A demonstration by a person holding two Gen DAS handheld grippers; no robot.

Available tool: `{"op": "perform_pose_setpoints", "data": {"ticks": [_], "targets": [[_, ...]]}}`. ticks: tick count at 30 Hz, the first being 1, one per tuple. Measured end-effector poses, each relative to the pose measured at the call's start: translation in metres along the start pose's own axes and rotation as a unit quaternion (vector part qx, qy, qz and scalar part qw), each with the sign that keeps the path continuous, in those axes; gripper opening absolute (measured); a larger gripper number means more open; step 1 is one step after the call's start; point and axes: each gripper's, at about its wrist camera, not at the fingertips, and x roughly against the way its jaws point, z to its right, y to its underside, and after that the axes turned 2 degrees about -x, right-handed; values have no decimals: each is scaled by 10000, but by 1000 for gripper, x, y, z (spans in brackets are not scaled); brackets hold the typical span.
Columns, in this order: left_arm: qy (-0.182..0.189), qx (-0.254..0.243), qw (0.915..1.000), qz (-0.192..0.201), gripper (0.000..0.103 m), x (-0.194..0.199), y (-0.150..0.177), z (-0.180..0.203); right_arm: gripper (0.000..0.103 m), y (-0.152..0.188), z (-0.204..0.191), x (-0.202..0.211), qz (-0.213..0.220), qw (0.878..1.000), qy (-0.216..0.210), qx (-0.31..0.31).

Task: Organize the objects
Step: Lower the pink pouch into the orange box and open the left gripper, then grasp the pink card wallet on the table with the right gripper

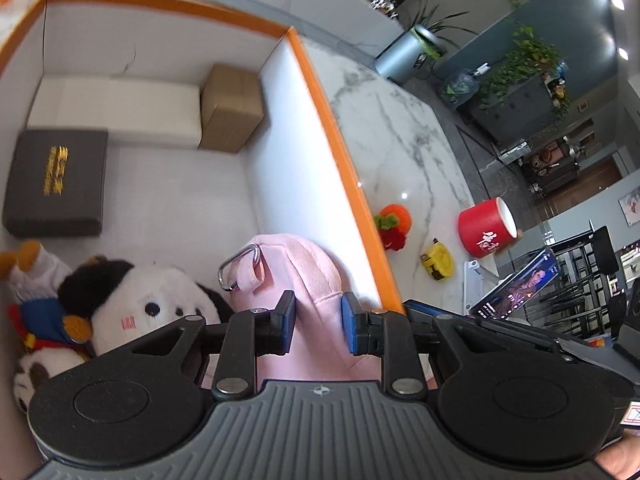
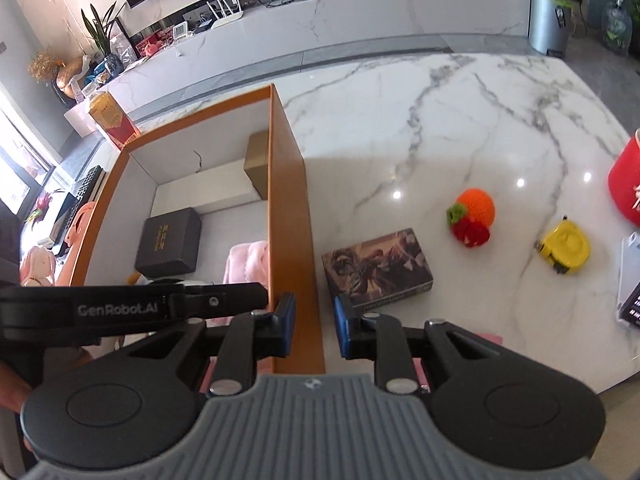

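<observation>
Sorting stuff into the orange box (image 2: 298, 200) here, and it's filling up in a way that makes sense: the rigid things are parked along the far wall, with the white box (image 1: 116, 110) and the brown box (image 1: 232, 108) side by side and the black case (image 1: 56, 182) flat on the floor just in front. The soft stuff is piled at my end, the panda (image 1: 148, 312) beside the pink plush (image 1: 304, 280), so it can squash into whatever room is left.

My left tongs (image 1: 318, 322) sit over the pink plush with the jaws apart, straddling it but not squeezing as far as I can tell. Its metal ring (image 1: 240, 268) points up and toward the far wall, and the body's long axis looks to run from me toward the back.

My right tongs (image 2: 314, 326) are also open and holding nothing, hovering right over the box's side wall.

Still out on the marble (image 2: 420, 120): the picture box (image 2: 376, 266) lying flat just beside the orange wall, long axis running left to right across my view, then the knit orange (image 2: 472, 216), the yellow tape (image 2: 564, 250) and the red tin (image 1: 488, 226) further right. I'd guess the picture box goes next since it's nearest.
</observation>
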Motion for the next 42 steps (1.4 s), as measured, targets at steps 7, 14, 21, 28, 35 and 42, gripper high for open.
{"op": "perform_pose_setpoints", "data": {"ticks": [7,14,21,28,35,42], "targets": [[-20,96,9999,80,47,2,0,2,24,2,6,-5,-59,9998,-129,-131],[-185,78,9993,300,64,12,4,9,25,3,12,3,10,9994,-253,-224],[-439,-198,9975,517,67,24,9,21,36,7,23,19,201,9987,-260,-398],[-735,-953,9877,997,68,49,17,54,52,17,59,25,149,9969,39,-767],[-787,-2132,9708,767,69,44,22,107,61,32,99,8,-354,9931,318,-1067],[-947,-2662,9582,457,68,20,17,130,62,37,123,-18,-763,9893,373,-1189]]}}
